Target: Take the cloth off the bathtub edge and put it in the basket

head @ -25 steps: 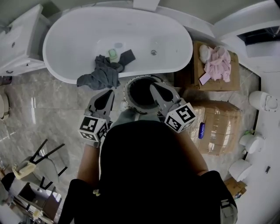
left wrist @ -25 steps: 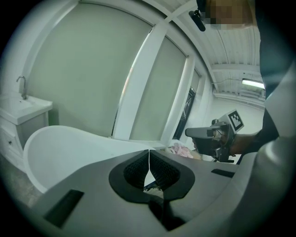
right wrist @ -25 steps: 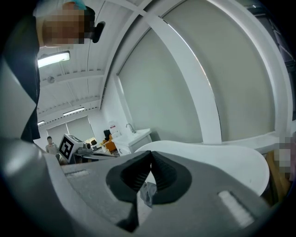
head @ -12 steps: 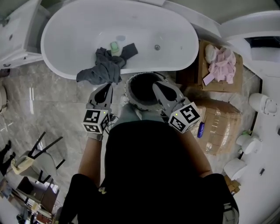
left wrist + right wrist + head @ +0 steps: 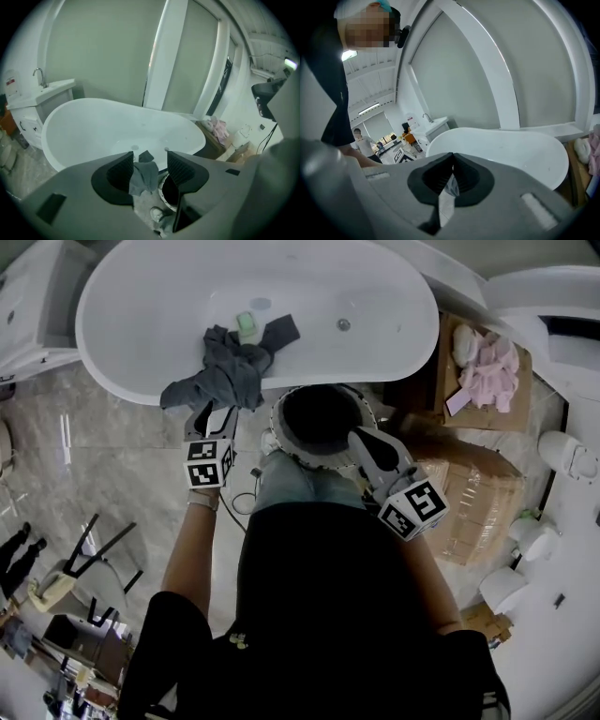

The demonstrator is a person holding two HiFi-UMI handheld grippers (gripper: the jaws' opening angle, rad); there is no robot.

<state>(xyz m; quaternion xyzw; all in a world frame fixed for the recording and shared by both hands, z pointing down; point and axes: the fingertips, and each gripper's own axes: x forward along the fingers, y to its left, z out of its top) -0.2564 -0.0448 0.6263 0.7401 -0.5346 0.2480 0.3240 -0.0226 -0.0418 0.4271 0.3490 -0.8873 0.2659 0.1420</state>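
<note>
A dark grey cloth hangs over the near rim of the white bathtub, partly inside and partly outside. My left gripper points down at the cloth's lower end. Its jaws have just been opening. In the left gripper view the cloth shows between the spread jaws of my left gripper, and the pads do not press on it. The round dark basket stands on the floor right of the cloth. My right gripper hovers by the basket's right rim, shut and empty.
A green soap-like block lies in the tub. A cardboard box with pink cloths and a second box stand to the right. White fixtures line the far right; a sink cabinet stands at the left.
My left gripper has dropped forward to the cloth's hanging end and its jaws have opened. The right gripper has drawn back a little toward the basket's right rim, still shut.
</note>
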